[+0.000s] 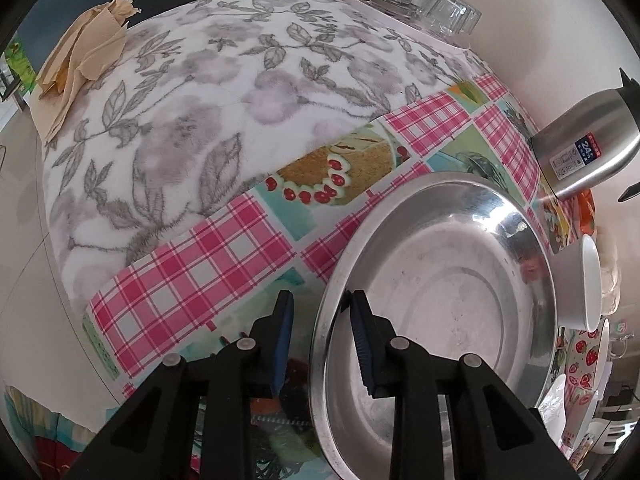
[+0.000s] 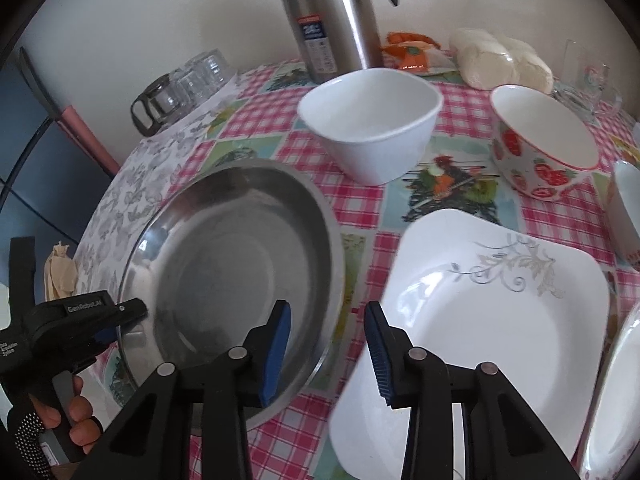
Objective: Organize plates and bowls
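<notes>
A round steel plate (image 1: 440,280) (image 2: 240,264) lies on the checked tablecloth. My left gripper (image 1: 322,336) straddles its near-left rim, one pad outside and one inside, with gaps showing, so it is open. In the right wrist view the left gripper (image 2: 120,314) sits at that rim, held by a hand (image 2: 72,412). My right gripper (image 2: 328,340) is open across the plate's right rim: its left pad is over the steel, its right pad over the edge of a white square plate (image 2: 500,320). Behind stand a white bowl (image 2: 372,128) and a strawberry bowl (image 2: 540,148).
A steel thermos (image 2: 328,12) stands at the back by the wall, upturned glass cups (image 2: 188,80) on a floral cloth (image 1: 200,100) to the left. Crumpled paper (image 1: 80,60) lies at the table's far-left edge. Another plate (image 2: 616,400) and bowl (image 2: 628,208) crowd the right edge.
</notes>
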The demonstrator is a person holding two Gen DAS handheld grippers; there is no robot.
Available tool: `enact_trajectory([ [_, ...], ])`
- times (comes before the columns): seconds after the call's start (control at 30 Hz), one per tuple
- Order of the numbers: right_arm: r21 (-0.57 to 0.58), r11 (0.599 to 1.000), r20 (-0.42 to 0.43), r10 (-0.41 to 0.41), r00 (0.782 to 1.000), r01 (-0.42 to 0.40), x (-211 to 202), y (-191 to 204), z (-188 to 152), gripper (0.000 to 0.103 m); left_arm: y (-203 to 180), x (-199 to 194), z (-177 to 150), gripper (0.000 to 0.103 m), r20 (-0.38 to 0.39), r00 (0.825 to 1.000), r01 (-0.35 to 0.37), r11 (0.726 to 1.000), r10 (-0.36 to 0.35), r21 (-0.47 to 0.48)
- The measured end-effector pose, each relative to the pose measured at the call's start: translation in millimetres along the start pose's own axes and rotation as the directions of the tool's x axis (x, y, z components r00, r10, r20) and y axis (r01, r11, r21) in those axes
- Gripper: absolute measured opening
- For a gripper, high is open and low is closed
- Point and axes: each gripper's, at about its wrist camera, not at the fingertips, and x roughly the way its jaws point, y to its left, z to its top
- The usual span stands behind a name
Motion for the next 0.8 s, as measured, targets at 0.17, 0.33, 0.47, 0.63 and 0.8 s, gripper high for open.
enact_trajectory([
  [0.17, 0.013, 1.0, -0.029, -0.009, 1.0, 0.01, 14, 0, -1, 0.026, -8, 4, 2, 0.03, -0.002, 1.0, -0.008, 1.0, 0.008, 0.016],
  [0.33, -0.03, 0.999, -0.071, -0.029, 0.997, 0.027, 31, 7, -2, 0.022, -16, 9, 5, 0.03, -0.003, 1.0, -0.031, 0.999, 0.031, 0.041],
  [0.47, -0.042, 0.999, -0.07, -0.03, 0.997, 0.028, 32, 10, -1, 0.021, -18, 11, 7, 0.03, -0.001, 0.999, -0.034, 0.998, 0.034, 0.048],
  [0.63, -0.07, 0.998, -0.044, -0.01, 0.999, 0.007, 23, 17, 1, 0.021, -15, 7, 3, 0.029, 0.006, 1.0, -0.013, 0.999, 0.013, 0.045],
  [0.8, -0.136, 0.991, 0.009, -0.007, 1.0, 0.008, 6, 29, 4, 0.021, -13, -7, 0, 0.027, 0.054, 0.998, -0.022, 0.999, 0.02, 0.046],
])
